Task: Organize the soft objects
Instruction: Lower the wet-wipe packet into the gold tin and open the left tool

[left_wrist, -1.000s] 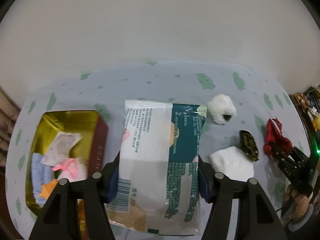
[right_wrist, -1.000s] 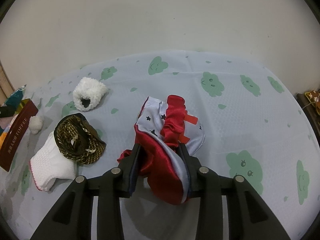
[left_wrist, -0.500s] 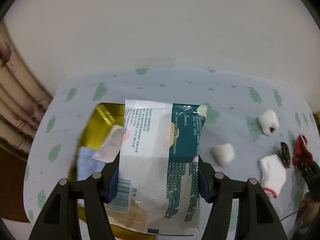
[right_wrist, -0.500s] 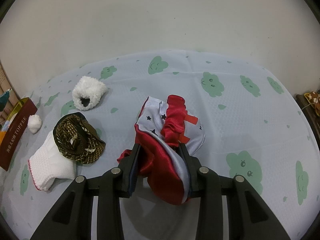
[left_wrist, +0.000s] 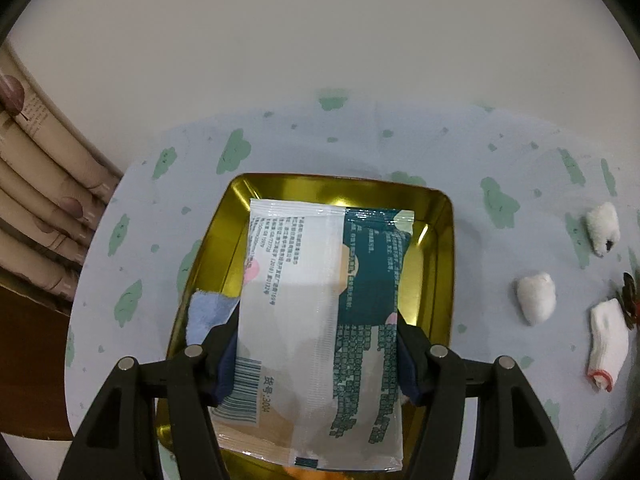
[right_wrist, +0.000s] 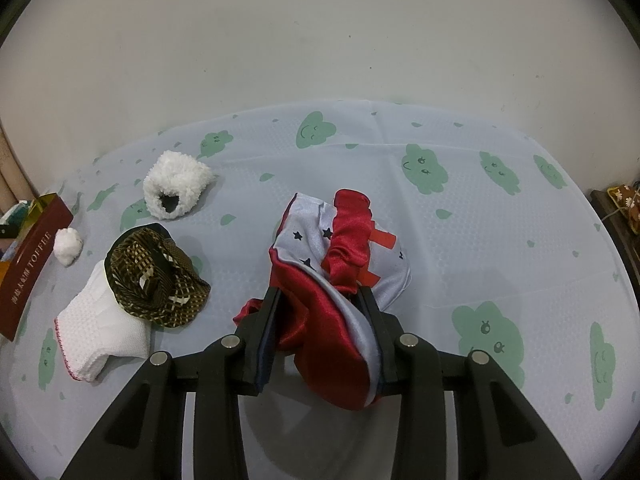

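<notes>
My left gripper [left_wrist: 316,344] is shut on a white and teal tissue pack [left_wrist: 320,304], held above the open gold tin [left_wrist: 440,240]. A blue cloth [left_wrist: 208,312] lies in the tin at the left, half hidden by the pack. In the right wrist view my right gripper [right_wrist: 320,308] is shut on a red and pale grey starred cloth [right_wrist: 340,264] that rests bunched on the tablecloth. Left of it lie a brown checked hat [right_wrist: 156,280] on a white knitted sock [right_wrist: 100,332], a white fluffy bootie [right_wrist: 176,188] and a small white pompom [right_wrist: 68,246].
The tin's dark red side [right_wrist: 28,276] shows at the left edge of the right wrist view. Rolled paper tubes [left_wrist: 40,184] lean past the table's left edge. The pompom [left_wrist: 536,298], sock [left_wrist: 608,344] and bootie [left_wrist: 604,228] sit right of the tin.
My left gripper has carried the tissue pack leftward from beside the tin to over its middle. The right gripper and its cloth have stayed put.
</notes>
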A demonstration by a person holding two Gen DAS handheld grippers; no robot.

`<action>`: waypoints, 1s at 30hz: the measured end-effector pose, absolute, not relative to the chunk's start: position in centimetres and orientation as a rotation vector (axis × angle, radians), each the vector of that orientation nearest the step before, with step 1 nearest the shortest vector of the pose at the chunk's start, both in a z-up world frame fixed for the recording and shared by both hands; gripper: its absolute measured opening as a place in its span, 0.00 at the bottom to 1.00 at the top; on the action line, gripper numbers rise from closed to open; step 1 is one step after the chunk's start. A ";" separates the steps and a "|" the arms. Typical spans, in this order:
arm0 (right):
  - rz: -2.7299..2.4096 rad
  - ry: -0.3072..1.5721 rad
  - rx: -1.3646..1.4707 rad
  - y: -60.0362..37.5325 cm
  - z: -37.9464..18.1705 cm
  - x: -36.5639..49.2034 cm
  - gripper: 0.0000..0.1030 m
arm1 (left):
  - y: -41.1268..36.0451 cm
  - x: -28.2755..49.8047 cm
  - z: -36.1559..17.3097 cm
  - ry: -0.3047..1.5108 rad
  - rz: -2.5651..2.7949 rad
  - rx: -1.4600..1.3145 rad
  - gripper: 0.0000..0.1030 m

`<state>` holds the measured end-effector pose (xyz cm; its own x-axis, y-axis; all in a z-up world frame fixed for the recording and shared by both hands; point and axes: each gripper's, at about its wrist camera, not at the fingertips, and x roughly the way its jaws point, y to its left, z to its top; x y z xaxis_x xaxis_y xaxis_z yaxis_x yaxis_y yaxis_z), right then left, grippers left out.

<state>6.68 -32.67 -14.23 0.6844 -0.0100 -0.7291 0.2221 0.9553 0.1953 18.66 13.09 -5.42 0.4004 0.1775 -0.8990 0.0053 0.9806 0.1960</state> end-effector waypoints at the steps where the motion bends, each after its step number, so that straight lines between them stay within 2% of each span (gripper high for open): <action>1: -0.133 0.810 0.278 -32.7 -14.2 6.7 0.36 | 13.0 18.9 -5.6 1.158 0.115 0.184 0.62; 13: -0.137 0.826 0.261 -32.4 -14.3 7.0 0.40 | 11.9 19.2 -7.7 1.208 0.088 0.224 0.65; 19: -0.142 0.837 0.266 -32.5 -14.4 7.1 0.45 | 12.2 18.5 -6.7 1.193 0.098 0.195 0.66; 25: -0.145 0.839 0.270 -32.5 -14.5 7.1 0.45 | 13.0 17.2 -4.7 1.133 0.052 0.134 0.66; 30: -0.152 0.839 0.265 -32.4 -14.5 7.2 0.46 | 13.2 17.0 -4.6 1.161 0.009 0.119 0.67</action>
<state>7.16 -32.41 -14.52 0.6601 -0.0284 -0.7507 0.2364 0.9564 0.1716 16.96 13.24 -4.63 0.3989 0.0684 -0.9144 0.0547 0.9937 0.0982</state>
